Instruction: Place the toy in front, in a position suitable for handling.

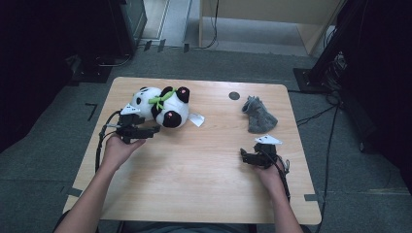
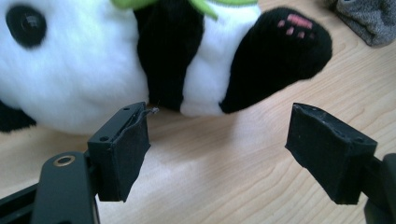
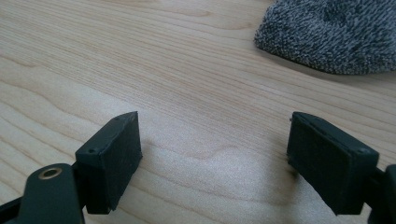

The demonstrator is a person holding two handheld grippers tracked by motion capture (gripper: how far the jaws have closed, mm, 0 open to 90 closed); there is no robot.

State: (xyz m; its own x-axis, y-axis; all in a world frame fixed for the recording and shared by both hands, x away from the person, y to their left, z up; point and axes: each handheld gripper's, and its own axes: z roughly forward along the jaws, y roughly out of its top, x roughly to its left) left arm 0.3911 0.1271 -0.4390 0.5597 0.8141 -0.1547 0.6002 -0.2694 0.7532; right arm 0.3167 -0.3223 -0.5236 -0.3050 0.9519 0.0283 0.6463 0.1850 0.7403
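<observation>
Scene: a person seated at a wooden table [image 1: 204, 165] works a hand-held gripper in each hand, forearms coming in over the near edge.
Toy panda: a black-and-white stuffed panda [image 1: 163, 107] with a green ribbon lies on its side toward the far left corner of the table, a white tag on the wood just beside it.
Left gripper: the left gripper [image 1: 153, 130] sits just on the near side of the panda, pointed along its lower flank; in the left gripper view its jaws stand apart with bare wood between them, the left jaw's tip right at the white fur and the black foot with pink pads lying beyond the gap. Nothing is clamped.
Right gripper: the right gripper [image 1: 244, 156] rests low near the right edge; its jaws are spread wide over bare table and grip nothing.
Grey cloth: a crumpled grey knit cloth [image 1: 257, 116] lies toward the far right corner, beyond the right gripper and apart from it.
</observation>
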